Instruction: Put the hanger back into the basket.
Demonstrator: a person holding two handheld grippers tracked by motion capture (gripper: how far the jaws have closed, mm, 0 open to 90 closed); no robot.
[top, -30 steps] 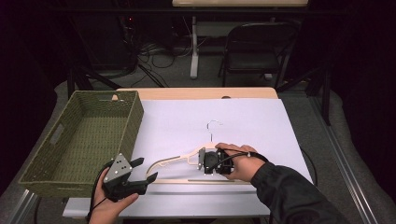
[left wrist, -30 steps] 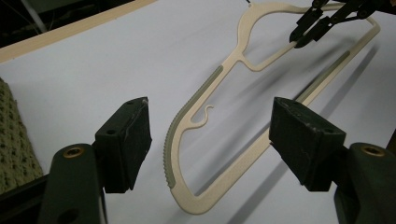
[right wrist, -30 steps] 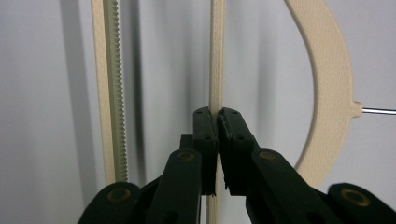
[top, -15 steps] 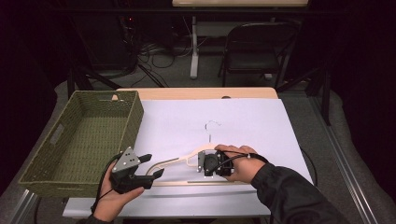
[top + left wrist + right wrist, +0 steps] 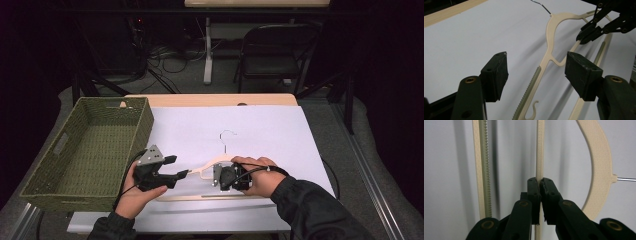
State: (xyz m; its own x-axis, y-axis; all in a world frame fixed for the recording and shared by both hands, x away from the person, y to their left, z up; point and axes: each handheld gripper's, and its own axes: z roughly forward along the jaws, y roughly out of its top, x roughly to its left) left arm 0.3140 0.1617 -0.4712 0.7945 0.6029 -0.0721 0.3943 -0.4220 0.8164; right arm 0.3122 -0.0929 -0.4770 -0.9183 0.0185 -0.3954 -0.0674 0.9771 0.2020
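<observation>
The cream plastic hanger [image 5: 210,167] lies flat on the white sheet [image 5: 260,130] that covers the surface, near the front edge, its wire hook [image 5: 227,137] pointing toward twelve o'clock in the high view. The right gripper [image 5: 220,176] sits right on top of it, its fingers [image 5: 534,187] pinched narrow on a thin cream strip of the hanger; in the right gripper view that strip runs straight up between the two black pads, with the ridged bar [image 5: 484,167] at nine o'clock and the curved shoulder [image 5: 599,167] at three o'clock. The person's right hand [image 5: 257,175] wraps the tool from the three o'clock side. Over at the hanger's nine o'clock end, the left gripper [image 5: 182,173] hovers with its fingers [image 5: 496,75] spread wide, holding nothing; in the left gripper view the ridged arm and its small end hook [image 5: 534,105] lie between the open pads, below them, and the right gripper's tips show up at two o'clock. The left hand [image 5: 137,195] grips its tool from below. Just beside that hand, at nine o'clock, stands the green woven basket [image 5: 145,120] on the surface's left side.
</observation>
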